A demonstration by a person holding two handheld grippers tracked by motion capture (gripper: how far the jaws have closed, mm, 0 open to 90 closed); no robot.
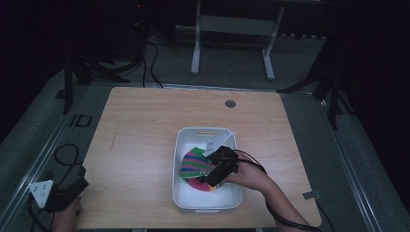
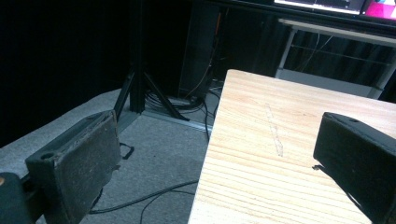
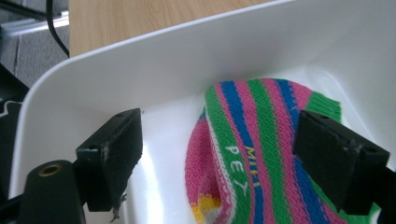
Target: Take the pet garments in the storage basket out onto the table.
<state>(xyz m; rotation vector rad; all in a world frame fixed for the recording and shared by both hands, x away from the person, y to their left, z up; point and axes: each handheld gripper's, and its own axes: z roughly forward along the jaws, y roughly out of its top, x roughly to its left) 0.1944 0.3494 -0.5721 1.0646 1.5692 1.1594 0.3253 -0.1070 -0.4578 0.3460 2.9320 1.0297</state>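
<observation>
A striped knitted sock (image 1: 196,166) in pink, green and blue lies inside a white plastic bin (image 1: 180,145) on the wooden table. My right gripper (image 1: 205,180) is lowered into the bin just over the sock, jaws open, with nothing held. In the right gripper view the sock (image 3: 254,140) lies between and below the two jaws of the right gripper (image 3: 224,161), with the bin's wall (image 3: 154,65) behind it. My left gripper (image 1: 72,191) rests at the table's front left corner. Its jaws stand wide open in the left gripper view (image 2: 215,161), over the table's edge.
The wooden table (image 1: 140,121) has a small round cable hole (image 1: 230,103) near its far edge. Cables (image 1: 65,154) lie on the grey floor to the left. A white desk frame (image 1: 232,29) stands behind the table.
</observation>
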